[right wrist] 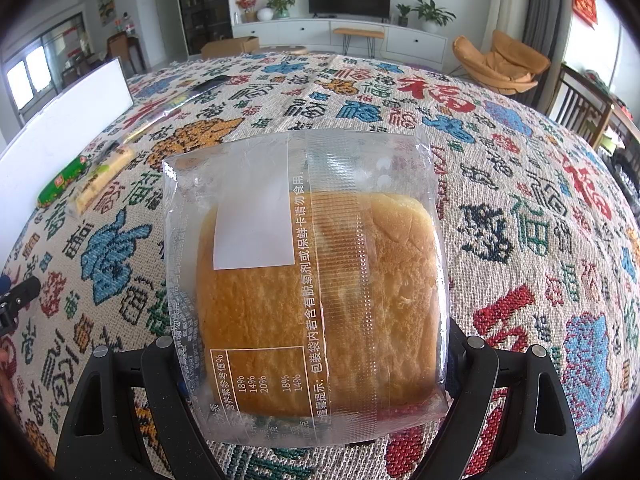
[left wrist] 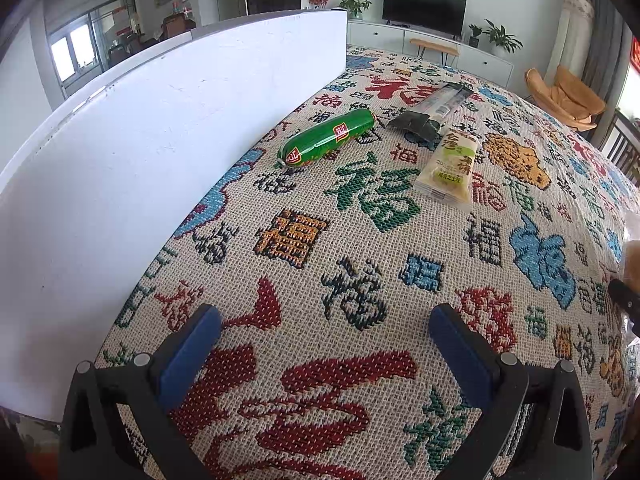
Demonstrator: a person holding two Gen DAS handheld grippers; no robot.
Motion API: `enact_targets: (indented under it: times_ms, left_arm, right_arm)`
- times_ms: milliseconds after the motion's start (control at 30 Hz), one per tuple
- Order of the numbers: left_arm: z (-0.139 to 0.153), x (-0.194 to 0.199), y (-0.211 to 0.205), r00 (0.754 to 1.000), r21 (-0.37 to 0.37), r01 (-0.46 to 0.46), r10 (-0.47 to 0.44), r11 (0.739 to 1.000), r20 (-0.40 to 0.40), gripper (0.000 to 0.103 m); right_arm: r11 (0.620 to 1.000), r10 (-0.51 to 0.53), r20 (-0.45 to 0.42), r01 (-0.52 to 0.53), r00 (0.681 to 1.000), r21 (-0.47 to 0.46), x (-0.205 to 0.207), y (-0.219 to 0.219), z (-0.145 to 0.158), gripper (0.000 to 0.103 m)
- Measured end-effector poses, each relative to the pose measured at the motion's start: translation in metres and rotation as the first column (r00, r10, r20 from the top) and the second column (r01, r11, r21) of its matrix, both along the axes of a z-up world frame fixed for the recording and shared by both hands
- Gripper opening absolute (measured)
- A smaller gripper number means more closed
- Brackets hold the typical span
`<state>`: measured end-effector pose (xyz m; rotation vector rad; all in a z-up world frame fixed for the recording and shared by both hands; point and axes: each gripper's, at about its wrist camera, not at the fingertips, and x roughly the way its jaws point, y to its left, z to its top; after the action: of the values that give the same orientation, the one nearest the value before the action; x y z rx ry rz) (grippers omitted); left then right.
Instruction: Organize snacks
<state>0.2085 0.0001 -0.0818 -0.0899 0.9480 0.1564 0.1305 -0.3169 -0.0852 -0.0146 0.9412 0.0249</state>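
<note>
"Where was the bread at that point?"

"In the right claw [right wrist: 316,364]. It had clenched on the near end of the packaged bread slice [right wrist: 316,292], label side up, so the clear wrapper stuck out ahead of it above the patterned cloth on the desk [right wrist: 520,184]. I'd judge it was held that way so it could be carried flat and set down without crushing."

"And the other snacks?"

"Already gathered at about ten o'clock from the bread: the green sausage [left wrist: 326,138] just beside the upright white board [left wrist: 160,152], the pale-yellow cake packet [left wrist: 448,168] near it toward three o'clock, and a dark long packet [left wrist: 432,112] behind them at twelve. They looked lined up along the board, which probably marked the place for the row."

"The left claw [left wrist: 324,352]?"

"Released, jaws wide apart over bare cloth, gripping nothing. My guess was it waited for its turn."
</note>
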Motion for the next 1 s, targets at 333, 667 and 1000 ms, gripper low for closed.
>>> enact_targets:
  times_ms: [333,667,1000]
  left_arm:
    - [0.0,0.0,-0.001,1.0,0.0,0.0,0.0,1.0,0.0,0.103]
    - [0.004,-0.001,0.007,0.999,-0.064,0.023,-0.024,0.998,-0.021,0.103]
    - [0.034,0.045,0.024,0.992,-0.323,0.123,-0.129,0.938,0.003,0.087]
  right_arm:
    - [1.0,0.0,0.0,0.0,1.0,0.0,0.0,0.0,0.0,0.088]
    - [1.0,0.001,0.001,-0.001,1.0,0.0,0.0,0.0,0.0,0.088]
    - [1.0,0.001,0.001,-0.001,1.0,-0.001,-0.001,0.001,0.0,0.088]
